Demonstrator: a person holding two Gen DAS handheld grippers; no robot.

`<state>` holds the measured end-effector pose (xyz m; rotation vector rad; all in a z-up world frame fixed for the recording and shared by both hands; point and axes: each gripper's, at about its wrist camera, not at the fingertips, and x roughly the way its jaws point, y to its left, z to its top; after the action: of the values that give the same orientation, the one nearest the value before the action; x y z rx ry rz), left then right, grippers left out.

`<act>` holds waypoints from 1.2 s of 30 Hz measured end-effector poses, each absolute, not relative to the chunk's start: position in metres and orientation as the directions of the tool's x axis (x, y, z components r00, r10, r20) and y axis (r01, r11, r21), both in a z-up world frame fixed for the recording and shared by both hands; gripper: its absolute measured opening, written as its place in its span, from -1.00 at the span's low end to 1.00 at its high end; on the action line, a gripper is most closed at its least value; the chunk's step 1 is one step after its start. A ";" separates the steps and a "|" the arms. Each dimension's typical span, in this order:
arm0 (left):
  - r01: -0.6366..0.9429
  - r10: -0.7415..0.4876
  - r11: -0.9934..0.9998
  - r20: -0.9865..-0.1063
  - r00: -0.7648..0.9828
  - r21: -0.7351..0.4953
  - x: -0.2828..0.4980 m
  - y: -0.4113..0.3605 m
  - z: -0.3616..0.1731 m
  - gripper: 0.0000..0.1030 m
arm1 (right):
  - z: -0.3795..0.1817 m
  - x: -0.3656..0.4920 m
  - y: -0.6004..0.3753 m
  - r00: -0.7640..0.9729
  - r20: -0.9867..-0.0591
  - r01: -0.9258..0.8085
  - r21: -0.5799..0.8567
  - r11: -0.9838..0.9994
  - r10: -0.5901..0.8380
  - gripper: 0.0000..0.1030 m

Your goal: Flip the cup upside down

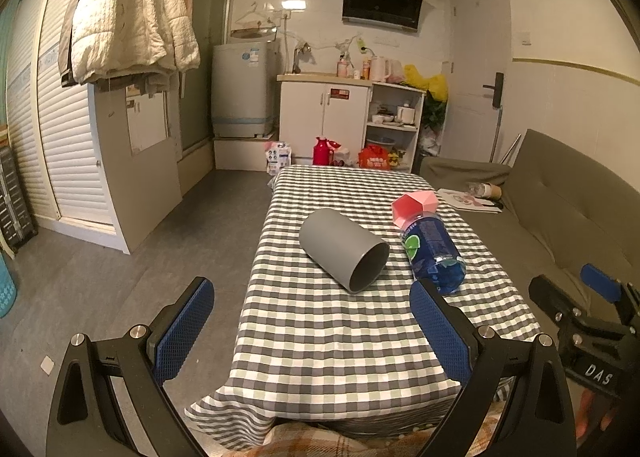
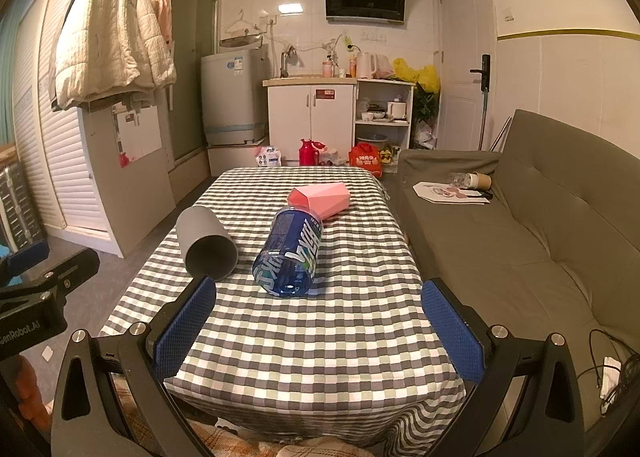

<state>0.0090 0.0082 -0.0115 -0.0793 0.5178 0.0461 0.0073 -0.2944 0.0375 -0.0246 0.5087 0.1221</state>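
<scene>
A grey cup [image 1: 344, 253] lies on its side on the checked tablecloth [image 1: 320, 337], its open mouth toward me; it also shows in the right wrist view [image 2: 206, 243]. A blue cup [image 1: 434, 253] lies on its side beside it, seen too in the right wrist view [image 2: 292, 253]. A pink faceted cup [image 1: 414, 207] lies behind the blue one, also in the right wrist view [image 2: 320, 199]. My left gripper [image 1: 312, 309] is open and empty, short of the grey cup. My right gripper [image 2: 320, 311] is open and empty, short of the blue cup.
A grey sofa [image 2: 540, 225] runs along the table's right side, with papers and a paper cup [image 2: 476, 181] on it. The floor [image 1: 120, 265] lies left of the table. Kitchen cabinets [image 1: 324, 117] and a washing machine [image 1: 240, 89] stand at the back.
</scene>
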 end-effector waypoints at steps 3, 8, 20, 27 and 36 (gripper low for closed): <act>-0.068 0.020 0.995 -0.539 0.842 -0.070 0.018 0.015 -0.008 0.96 | 0.037 0.013 -0.288 0.852 -0.506 -0.153 -0.001 0.988 0.132 0.99; -0.091 0.019 0.991 -0.586 0.810 -0.094 0.040 0.038 -0.007 0.96 | 0.040 0.028 -0.264 0.831 -0.525 -0.241 -0.041 0.970 0.185 0.99; -0.190 0.088 0.978 -0.640 0.763 -0.092 0.105 0.110 -0.029 0.96 | 0.041 0.135 -0.173 0.719 -0.602 -0.472 -0.055 0.880 0.347 0.99; -0.223 0.076 0.968 -0.704 0.706 -0.119 0.116 0.139 -0.067 0.96 | -0.022 0.200 -0.126 0.591 -0.743 -0.509 -0.041 0.860 0.314 0.62; -0.244 0.078 0.962 -0.729 0.680 -0.125 0.111 0.151 -0.080 0.96 | -0.046 0.196 -0.134 0.563 -0.775 -0.483 -0.027 0.875 0.287 0.48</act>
<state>0.1110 0.1512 -0.0804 -0.2199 0.8048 0.1822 0.1958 -0.1342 -0.0463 -0.2482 0.8611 0.4587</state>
